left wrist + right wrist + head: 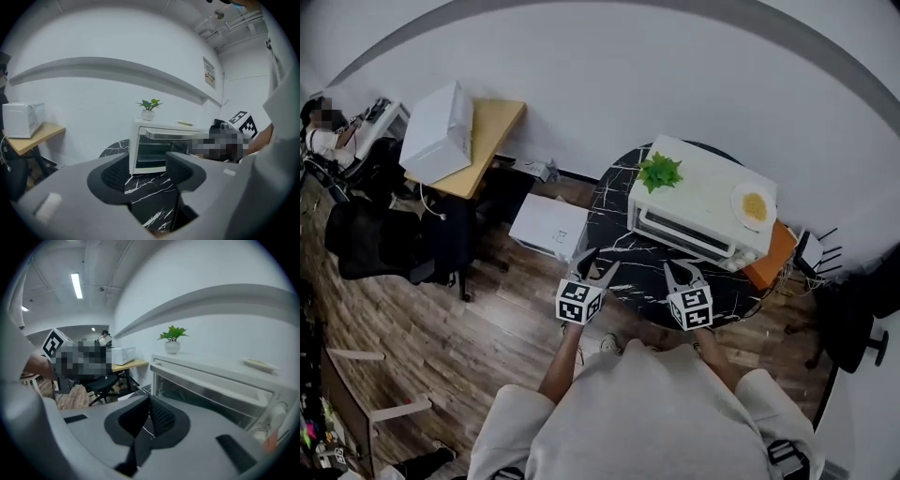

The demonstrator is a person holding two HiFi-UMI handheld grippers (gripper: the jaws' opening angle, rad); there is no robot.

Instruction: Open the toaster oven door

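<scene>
Right now, in the head view, my left tool (pixel 598 262) hangs over the 9 o'clock edge of the round black marbled surface (pixel 619 234), and my right tool (pixel 682 272) is over its 6 o'clock edge. The white toaster oven (pixel 698 211) stands on the far half of that surface, at about 2 o'clock from the left tool and at 12 o'clock from the right one, near both but touching neither. Its glass door (pixel 684 232) faces me and is up and closed. In the left gripper view my left tool's jaws stand apart with nothing between them, and the oven sits beyond the gap. In the right gripper view my right tool's tips meet, pinching nothing, and the oven front runs close by at 2 o'clock. A small green plant (pixel 660 172) and a plate (pixel 754 206) sit on the oven's top.
</scene>
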